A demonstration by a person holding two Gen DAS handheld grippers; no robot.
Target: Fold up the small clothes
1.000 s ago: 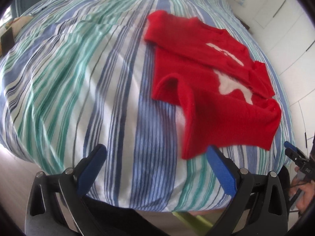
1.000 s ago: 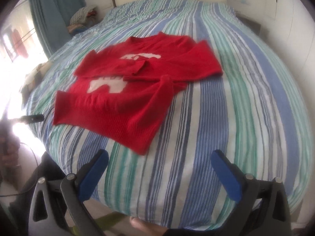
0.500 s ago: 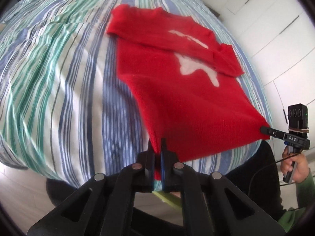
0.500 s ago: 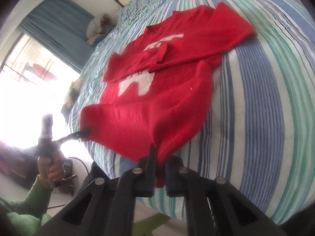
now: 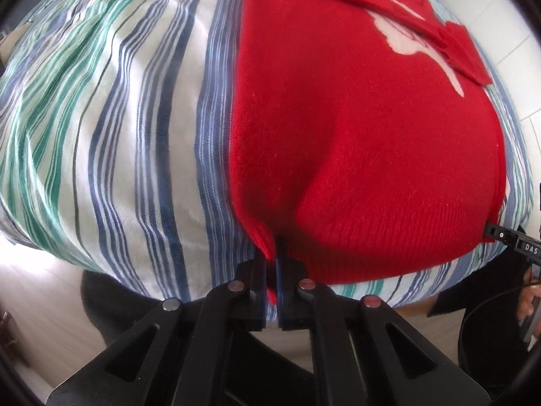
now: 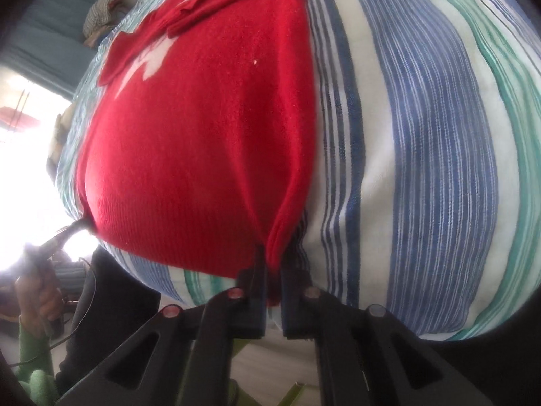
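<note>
A red sweater (image 5: 365, 142) with a white print lies flat on the striped bed, sleeves folded across its chest. My left gripper (image 5: 271, 264) is shut on the sweater's near left hem corner. My right gripper (image 6: 273, 267) is shut on the near right hem corner of the sweater (image 6: 203, 142). Each gripper shows in the other's view, pinching the far hem corner: the right gripper at the right edge (image 5: 507, 238), the left gripper at the left edge (image 6: 64, 237). The hem hangs at the bed's near edge.
The bedspread (image 5: 118, 128) has blue, green and white stripes and also fills the right wrist view (image 6: 422, 135). Folded laundry (image 6: 101, 13) sits at the far side by a blue curtain. White cupboards stand to the right of the bed.
Both grippers went from open above the bed to shut on the hem corners. Since half a second ago they have moved lower and closer to the bed edge, drawing the sweater flat.
</note>
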